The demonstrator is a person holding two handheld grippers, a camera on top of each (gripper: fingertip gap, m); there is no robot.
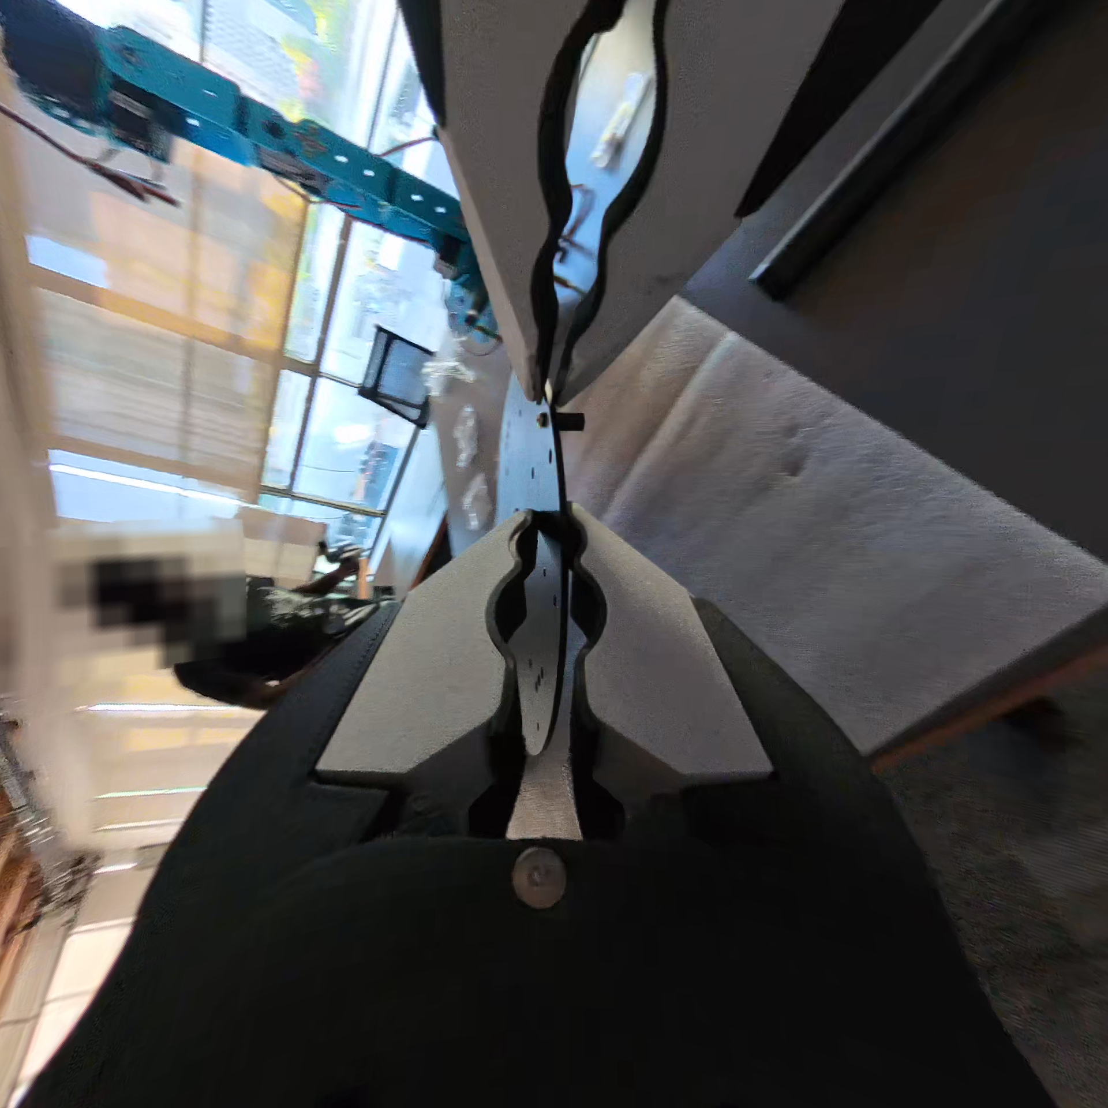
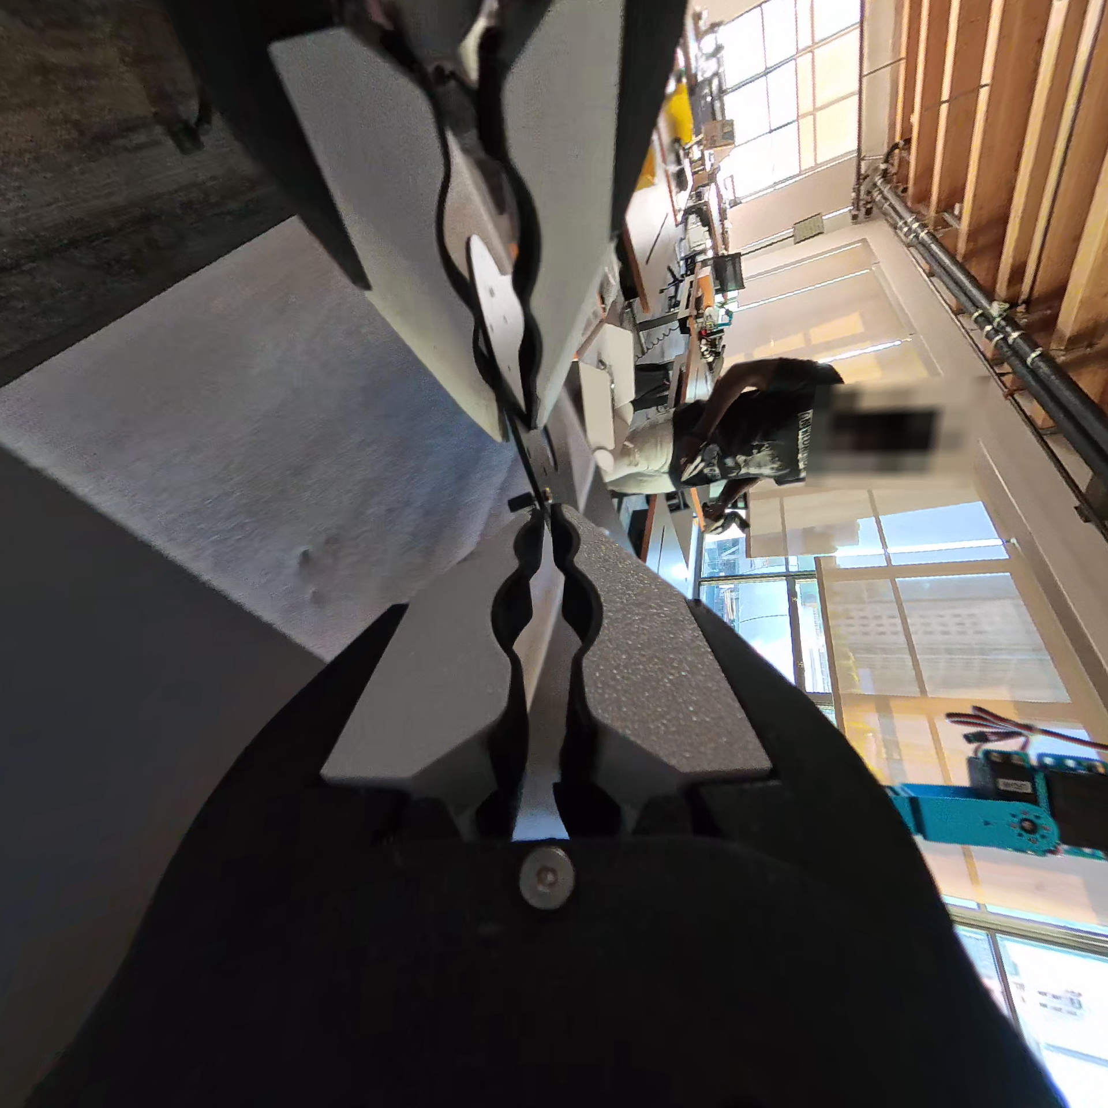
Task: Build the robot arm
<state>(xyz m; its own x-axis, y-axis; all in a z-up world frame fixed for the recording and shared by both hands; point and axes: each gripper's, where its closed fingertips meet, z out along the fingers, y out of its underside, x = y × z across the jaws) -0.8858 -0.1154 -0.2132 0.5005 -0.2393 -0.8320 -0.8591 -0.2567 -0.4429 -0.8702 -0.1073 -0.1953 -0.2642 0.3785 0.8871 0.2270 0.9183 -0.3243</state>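
Tools both clamp thin perforated plate (image 1: pixel 542 479) edge-on: left tool (image 1: pixel 548 521), right tool (image 2: pixel 542 518); far end hidden.

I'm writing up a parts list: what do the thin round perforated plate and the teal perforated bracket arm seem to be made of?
The thin round perforated plate, clamped edge-on between both grippers, looks like sheet metal: pale matte grey face, very thin dark edge, small drilled holes. The teal perforated bracket arm looks like painted or anodised metal, uniformly coloured with punched holes, though blur leaves plastic possible.

Teal robot arm (image 2: pixel 1019 803) cut by edge.
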